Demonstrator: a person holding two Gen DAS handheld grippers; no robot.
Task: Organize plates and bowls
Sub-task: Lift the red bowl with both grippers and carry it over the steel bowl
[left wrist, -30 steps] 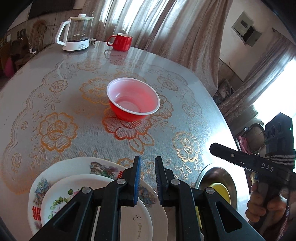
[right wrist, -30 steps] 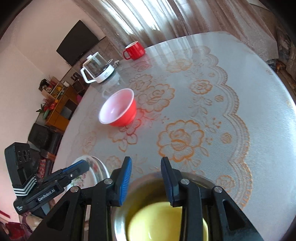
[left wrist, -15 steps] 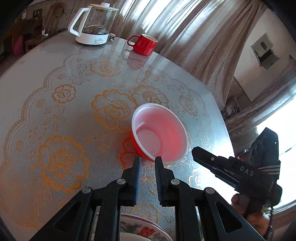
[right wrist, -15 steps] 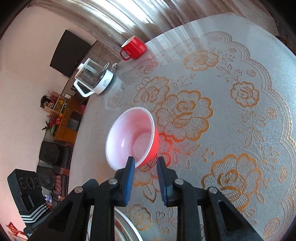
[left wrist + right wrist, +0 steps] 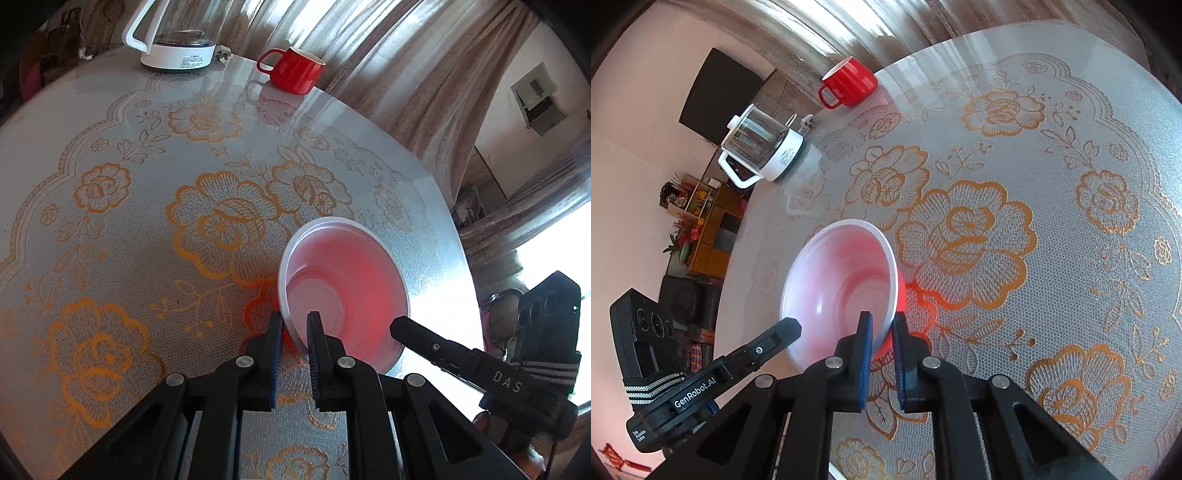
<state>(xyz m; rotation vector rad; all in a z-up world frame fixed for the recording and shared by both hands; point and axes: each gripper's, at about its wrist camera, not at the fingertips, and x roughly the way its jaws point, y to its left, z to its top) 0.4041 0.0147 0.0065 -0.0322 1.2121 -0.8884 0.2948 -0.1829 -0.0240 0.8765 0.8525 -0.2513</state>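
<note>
Bowl [image 5: 343, 295] rim, both grippers apparently clamped

Home living or dining room. Round surface [image 5: 1071, 122] under lace-pattern cover with gold roses. Glass electric kettle [image 5: 759, 147] and red mug [image 5: 849, 83] at upper left of right wrist view. Curtains [image 5: 388, 55] hung across top of left wrist view. Wooden cabinet [image 5: 709, 225] with flowers and knick-knacks at left; dark flat screen [image 5: 716, 92] on wall above.
</note>
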